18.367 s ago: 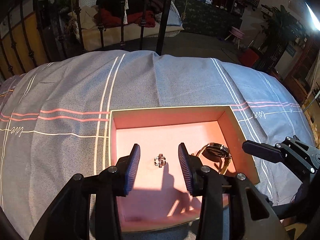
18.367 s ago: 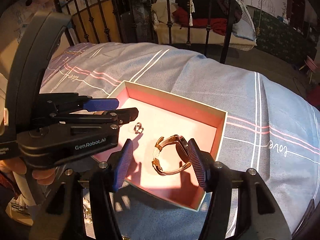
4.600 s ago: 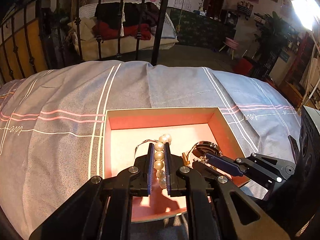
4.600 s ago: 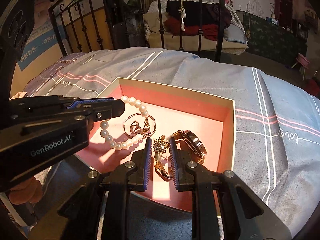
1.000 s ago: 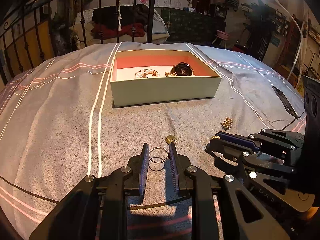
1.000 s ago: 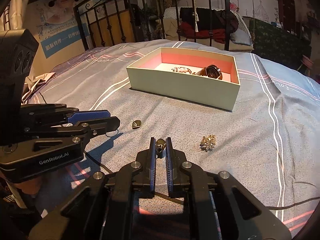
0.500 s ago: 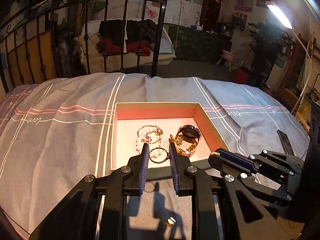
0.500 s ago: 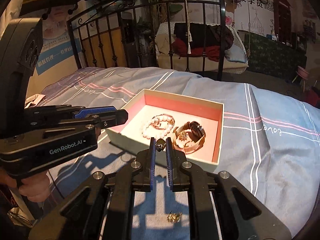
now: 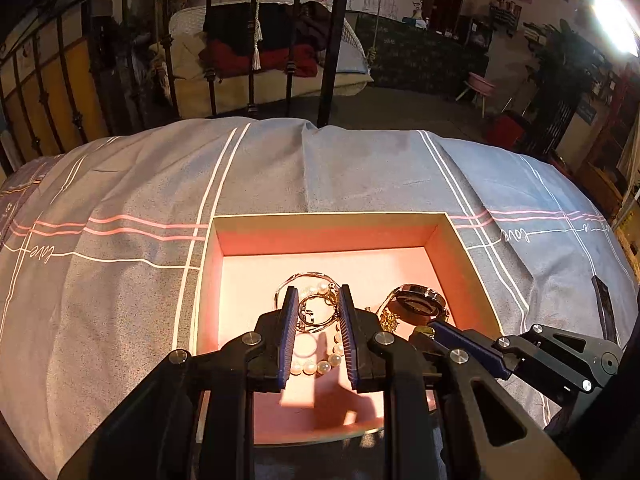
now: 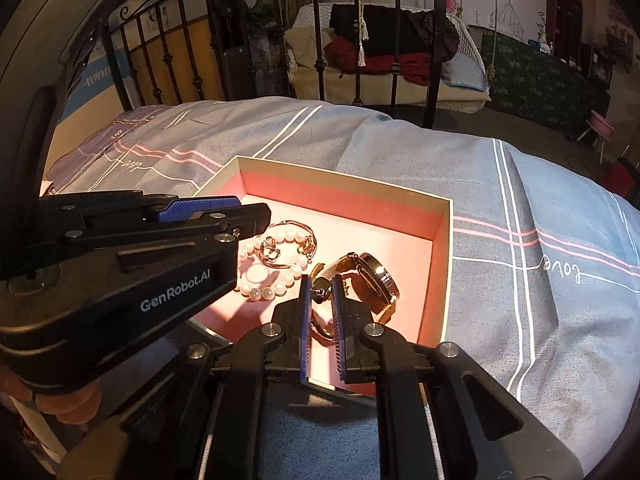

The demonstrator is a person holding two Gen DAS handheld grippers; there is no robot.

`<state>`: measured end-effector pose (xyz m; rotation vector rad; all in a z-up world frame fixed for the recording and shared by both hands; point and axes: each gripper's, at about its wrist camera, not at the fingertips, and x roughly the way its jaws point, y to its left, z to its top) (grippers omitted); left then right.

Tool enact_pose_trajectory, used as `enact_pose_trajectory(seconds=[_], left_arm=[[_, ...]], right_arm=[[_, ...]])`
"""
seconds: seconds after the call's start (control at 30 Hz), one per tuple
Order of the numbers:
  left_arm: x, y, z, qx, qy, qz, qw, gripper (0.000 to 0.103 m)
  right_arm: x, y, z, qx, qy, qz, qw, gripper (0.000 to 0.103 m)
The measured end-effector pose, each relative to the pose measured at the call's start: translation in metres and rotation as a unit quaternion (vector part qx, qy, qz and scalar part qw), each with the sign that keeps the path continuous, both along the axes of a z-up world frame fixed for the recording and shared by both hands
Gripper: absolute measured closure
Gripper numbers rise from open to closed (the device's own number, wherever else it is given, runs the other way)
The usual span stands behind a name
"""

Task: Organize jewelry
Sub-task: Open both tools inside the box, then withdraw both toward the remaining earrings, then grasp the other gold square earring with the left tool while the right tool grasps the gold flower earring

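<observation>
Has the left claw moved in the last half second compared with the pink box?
Yes. The left claw, shut on the thin ring, has come forward over the pink box; its tips were at the near wall and now hang above the pearl bracelet inside.

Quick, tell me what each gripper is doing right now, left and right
Left gripper: closed on a thin hoop ring, over the pink box.
Right gripper: closed on a small gold piece, over the same box.
</observation>
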<state>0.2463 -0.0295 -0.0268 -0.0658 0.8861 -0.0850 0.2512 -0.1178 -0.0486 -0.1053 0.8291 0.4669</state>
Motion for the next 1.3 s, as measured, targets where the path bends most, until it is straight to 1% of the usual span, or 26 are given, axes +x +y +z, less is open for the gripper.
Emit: enact_pose_trajectory(seconds=[0.1,0.27,0.67,0.8,0.83,0.9,0.93,0.97,1.03,1.07,1.1,1.13,1.2,1.3], left_arm=[[0.004,0.001,-0.008,0.006,0.011,0.002,0.9999,0.083],[0.007,0.003,-0.017,0.006,0.021,0.006,0.9998,0.083],[0.013,0.005,-0.025,0.005,0.034,0.012,0.9993,0.083],[0.012,0.006,-0.024,0.001,0.034,0.012,0.9993,0.083],[0.011,0.006,-0.022,-0.001,0.033,0.010,0.9994,0.082],[0.008,0.007,-0.016,-0.003,0.028,0.007,0.9996,0.071],[0.005,0.007,-0.013,-0.004,0.023,0.008,0.9997,0.065],[0.001,0.008,-0.008,-0.009,0.018,0.006,0.9998,0.063],[-0.012,0.010,0.002,-0.016,0.005,0.003,0.9999,0.060],[-0.021,0.011,0.008,-0.021,-0.004,0.001,0.9998,0.057],[-0.031,0.012,0.013,-0.026,-0.013,-0.003,0.9996,0.055],[-0.043,0.013,0.018,-0.029,-0.022,-0.006,0.9993,0.053],[-0.070,0.015,0.021,-0.035,-0.036,-0.009,0.9987,0.051],[-0.107,0.015,0.009,-0.048,-0.028,-0.022,0.9982,0.051]], right_arm=[[0.002,0.001,-0.006,-0.001,0.006,0.000,1.000,0.092],[0.003,0.002,-0.009,-0.004,0.007,0.001,1.000,0.092],[0.005,0.002,-0.012,-0.004,0.010,0.001,1.000,0.092],[0.004,0.001,-0.011,-0.004,0.011,-0.003,1.000,0.092],[0.003,0.000,-0.010,-0.002,0.010,-0.004,1.000,0.092],[0.000,-0.003,-0.008,0.003,0.009,-0.006,1.000,0.092],[-0.001,-0.004,-0.007,0.006,0.008,-0.008,1.000,0.092],[-0.005,-0.007,-0.004,0.009,0.005,-0.009,1.000,0.091],[-0.014,-0.012,0.001,0.016,-0.002,-0.014,1.000,0.081],[-0.019,-0.016,0.005,0.020,-0.007,-0.017,1.000,0.069],[-0.028,-0.020,0.009,0.024,-0.015,-0.019,0.999,0.064],[-0.037,-0.024,0.011,0.026,-0.022,-0.022,0.999,0.064],[-0.058,-0.035,0.014,0.031,-0.031,-0.029,0.999,0.064],[-0.089,-0.055,0.006,0.049,-0.026,-0.045,0.997,0.062]])
